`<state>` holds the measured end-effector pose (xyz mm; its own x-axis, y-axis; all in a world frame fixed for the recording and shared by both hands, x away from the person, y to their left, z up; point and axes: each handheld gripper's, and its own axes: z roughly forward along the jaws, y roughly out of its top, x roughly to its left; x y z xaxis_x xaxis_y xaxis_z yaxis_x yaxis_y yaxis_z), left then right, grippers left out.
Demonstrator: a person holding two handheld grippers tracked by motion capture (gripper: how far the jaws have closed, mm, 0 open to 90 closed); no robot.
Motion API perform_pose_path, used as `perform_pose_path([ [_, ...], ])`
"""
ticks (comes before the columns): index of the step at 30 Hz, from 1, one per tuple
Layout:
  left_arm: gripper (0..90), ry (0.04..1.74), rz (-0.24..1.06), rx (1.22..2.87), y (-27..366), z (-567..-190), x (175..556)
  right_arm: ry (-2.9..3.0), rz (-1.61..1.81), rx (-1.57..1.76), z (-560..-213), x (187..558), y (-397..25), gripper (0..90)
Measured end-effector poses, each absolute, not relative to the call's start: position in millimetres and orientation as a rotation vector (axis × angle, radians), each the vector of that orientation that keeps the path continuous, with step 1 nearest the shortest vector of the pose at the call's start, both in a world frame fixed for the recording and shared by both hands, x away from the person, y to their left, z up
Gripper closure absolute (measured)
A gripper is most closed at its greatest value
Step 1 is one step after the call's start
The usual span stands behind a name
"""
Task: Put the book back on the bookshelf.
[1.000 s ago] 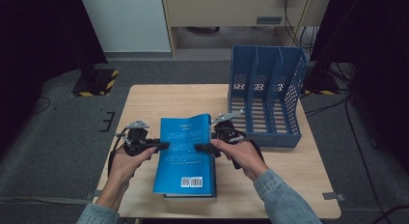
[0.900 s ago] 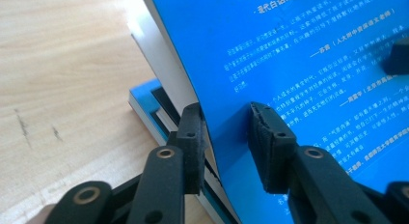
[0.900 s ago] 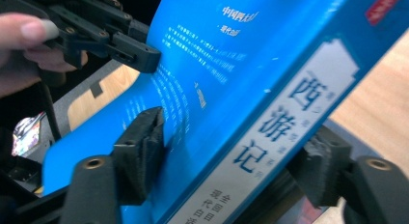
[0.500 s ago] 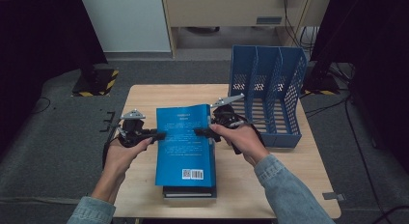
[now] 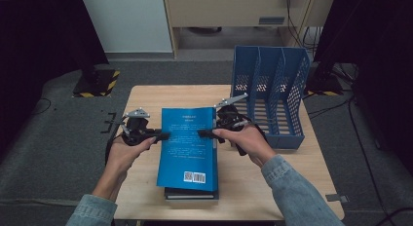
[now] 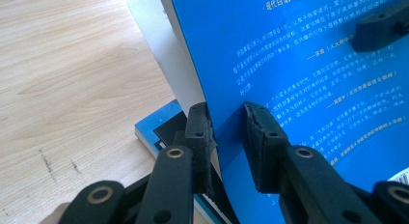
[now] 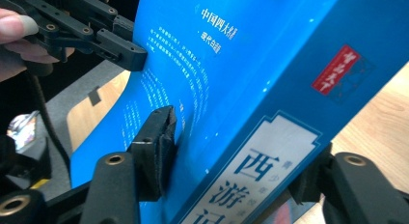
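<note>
Evidently both grippers pinch the blue book by opposite edges; stiff, probably heavyish, its glossy cover may slip.

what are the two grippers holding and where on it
Both hold the blue book: the left gripper clamps its left long edge, the right gripper its right long edge at the spine, lifting it over another book.

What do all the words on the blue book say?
"中国四大" heads the back cover of the blue book; the characters after it are blurred.
"西游" in big characters on its spine; the one below is cut off.
The red seal on the spine, the small print and the barcode digits: too small to read.
</note>
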<state>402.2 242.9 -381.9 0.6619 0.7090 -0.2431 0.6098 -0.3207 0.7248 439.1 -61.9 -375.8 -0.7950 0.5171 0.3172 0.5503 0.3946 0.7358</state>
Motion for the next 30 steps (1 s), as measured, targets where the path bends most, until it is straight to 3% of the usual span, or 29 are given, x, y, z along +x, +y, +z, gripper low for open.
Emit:
perform_pose_path([
  [30,74.7,0.963,0.239,2.087,250.6,-335.6,412.2,-2.749,-1.392,-0.924,-315.5,446.4,-45.4,55.7],
])
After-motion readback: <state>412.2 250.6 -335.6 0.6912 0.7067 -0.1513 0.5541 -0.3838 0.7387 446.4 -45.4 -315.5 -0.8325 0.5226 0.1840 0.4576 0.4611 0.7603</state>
